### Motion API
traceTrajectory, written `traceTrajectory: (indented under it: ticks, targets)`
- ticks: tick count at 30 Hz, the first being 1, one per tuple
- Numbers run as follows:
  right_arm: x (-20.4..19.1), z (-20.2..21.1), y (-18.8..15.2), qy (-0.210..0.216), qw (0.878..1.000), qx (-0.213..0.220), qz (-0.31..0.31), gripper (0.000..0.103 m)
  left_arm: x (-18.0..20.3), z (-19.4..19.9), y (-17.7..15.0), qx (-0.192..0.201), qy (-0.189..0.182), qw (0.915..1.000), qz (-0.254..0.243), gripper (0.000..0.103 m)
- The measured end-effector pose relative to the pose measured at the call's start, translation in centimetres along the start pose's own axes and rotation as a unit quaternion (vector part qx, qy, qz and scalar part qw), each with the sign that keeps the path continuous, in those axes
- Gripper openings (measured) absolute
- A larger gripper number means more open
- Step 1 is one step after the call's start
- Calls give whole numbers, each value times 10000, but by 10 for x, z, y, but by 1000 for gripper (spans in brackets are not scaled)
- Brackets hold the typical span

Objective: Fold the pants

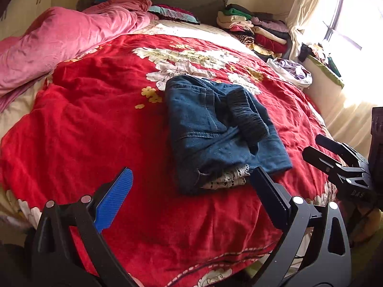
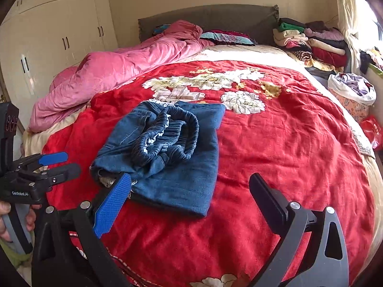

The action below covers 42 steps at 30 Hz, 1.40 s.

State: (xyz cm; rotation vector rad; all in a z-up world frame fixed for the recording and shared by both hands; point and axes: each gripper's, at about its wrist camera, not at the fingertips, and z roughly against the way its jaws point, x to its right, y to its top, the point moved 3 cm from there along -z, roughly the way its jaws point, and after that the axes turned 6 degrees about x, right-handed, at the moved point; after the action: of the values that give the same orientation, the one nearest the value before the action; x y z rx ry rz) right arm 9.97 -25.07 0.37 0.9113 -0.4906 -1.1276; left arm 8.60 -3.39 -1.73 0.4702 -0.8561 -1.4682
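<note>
Bedroom setup, with a bed under a red floral blanket [image 1: 100, 124] as your work surface. Your left gripper [image 1: 191, 186] has its blue and black fingers spread wide with nothing between them, hovering just short of the folded blue denim pants [image 1: 215, 129]. Your right gripper [image 2: 189, 191] is just as wide and empty, its blue finger [image 2: 112, 203] overlapping the near corner of the pants in view. Pants sit mid-bed, elastic waistband [image 2: 167, 131] bunched on top. Further out: a crumpled pink quilt [image 2: 115, 71] and a stack of folded clothes [image 2: 311, 40] by the headboard.
</note>
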Motion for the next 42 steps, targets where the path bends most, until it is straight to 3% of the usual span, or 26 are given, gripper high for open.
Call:
traceTrajectory:
  ticks: [42]
  targets:
    - [2, 5, 1, -125, 9999, -25, -25, 98, -5, 5, 0, 7, 241, 9997, 41, 93]
